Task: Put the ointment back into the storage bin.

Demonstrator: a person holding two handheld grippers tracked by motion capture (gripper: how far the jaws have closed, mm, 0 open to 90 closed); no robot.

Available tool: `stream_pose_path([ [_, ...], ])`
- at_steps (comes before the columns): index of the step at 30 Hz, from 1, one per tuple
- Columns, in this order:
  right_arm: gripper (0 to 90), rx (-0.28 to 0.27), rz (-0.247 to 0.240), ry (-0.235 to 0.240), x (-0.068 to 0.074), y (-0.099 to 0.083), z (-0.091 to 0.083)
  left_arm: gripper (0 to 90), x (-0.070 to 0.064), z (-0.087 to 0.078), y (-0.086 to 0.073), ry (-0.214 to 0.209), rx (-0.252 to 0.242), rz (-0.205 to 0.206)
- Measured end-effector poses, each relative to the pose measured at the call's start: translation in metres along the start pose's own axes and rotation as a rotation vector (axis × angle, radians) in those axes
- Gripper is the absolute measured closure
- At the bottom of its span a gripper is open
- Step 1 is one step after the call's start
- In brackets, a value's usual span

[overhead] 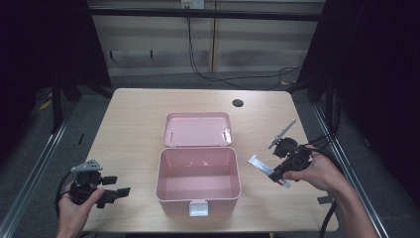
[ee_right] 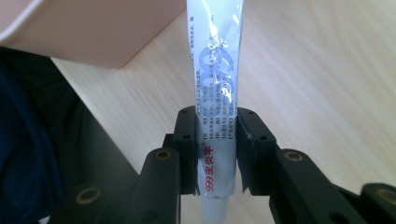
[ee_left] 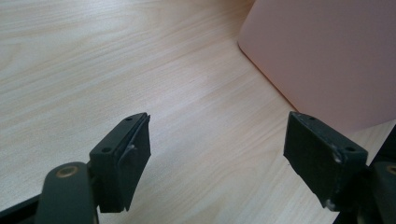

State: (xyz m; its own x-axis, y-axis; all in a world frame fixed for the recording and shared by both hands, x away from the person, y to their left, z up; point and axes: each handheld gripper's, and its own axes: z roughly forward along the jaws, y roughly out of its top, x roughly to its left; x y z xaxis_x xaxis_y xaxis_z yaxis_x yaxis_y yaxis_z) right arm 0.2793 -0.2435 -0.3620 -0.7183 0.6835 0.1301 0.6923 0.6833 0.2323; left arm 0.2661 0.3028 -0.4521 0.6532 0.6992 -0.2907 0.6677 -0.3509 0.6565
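An open pink box (overhead: 163,196) stands in the middle of the table, its lid (overhead: 198,130) folded back flat behind it and its inside bare. To the right of the box my right gripper (overhead: 276,174) is shut on a white ointment tube (overhead: 262,167). The tube (ee_right: 216,84) runs up between the jaws, cap end toward the camera. At the front left my left gripper (overhead: 119,186) stands open beside the box, with nothing between its fingers (ee_left: 122,156). The box's pink wall (ee_left: 327,60) lies just ahead of it.
A round cable hole (overhead: 237,103) sits near the table's (overhead: 133,124) far right edge. Bare wood lies left of the box and behind the lid. Metal rails run along both sides, and cables hang by the back wall.
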Motion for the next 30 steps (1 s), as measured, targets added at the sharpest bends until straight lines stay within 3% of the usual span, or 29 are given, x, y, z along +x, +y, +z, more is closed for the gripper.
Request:
stream_pose_path([
  [9, 72.0, -0.023, -0.053, -0.021, 0.007, 0.005, -0.017, 22.8, 0.0, 0.0, 0.0, -0.003, 0.0, -0.003],
  [11, 71.9, -0.028, -0.083, -0.022, 0.01, 0.007, -0.021, 22.8, 0.0, -0.001, 0.0, 0.002, -0.003, 0.001],
  [20, 71.9, -0.024, -0.093, -0.02, 0.017, 0.018, -0.025, 22.8, -0.001, -0.001, 0.0, -0.002, -0.005, -0.003],
  [26, 71.9, -0.018, -0.137, -0.018, 0.024, 0.029, -0.032, 22.9, 0.0, -0.001, 0.0, 0.001, -0.005, 0.004],
  [30, 72.0, -0.017, -0.136, -0.023, 0.028, 0.037, -0.034, 22.9, -0.001, -0.001, 0.0, 0.001, -0.007, 0.002],
])
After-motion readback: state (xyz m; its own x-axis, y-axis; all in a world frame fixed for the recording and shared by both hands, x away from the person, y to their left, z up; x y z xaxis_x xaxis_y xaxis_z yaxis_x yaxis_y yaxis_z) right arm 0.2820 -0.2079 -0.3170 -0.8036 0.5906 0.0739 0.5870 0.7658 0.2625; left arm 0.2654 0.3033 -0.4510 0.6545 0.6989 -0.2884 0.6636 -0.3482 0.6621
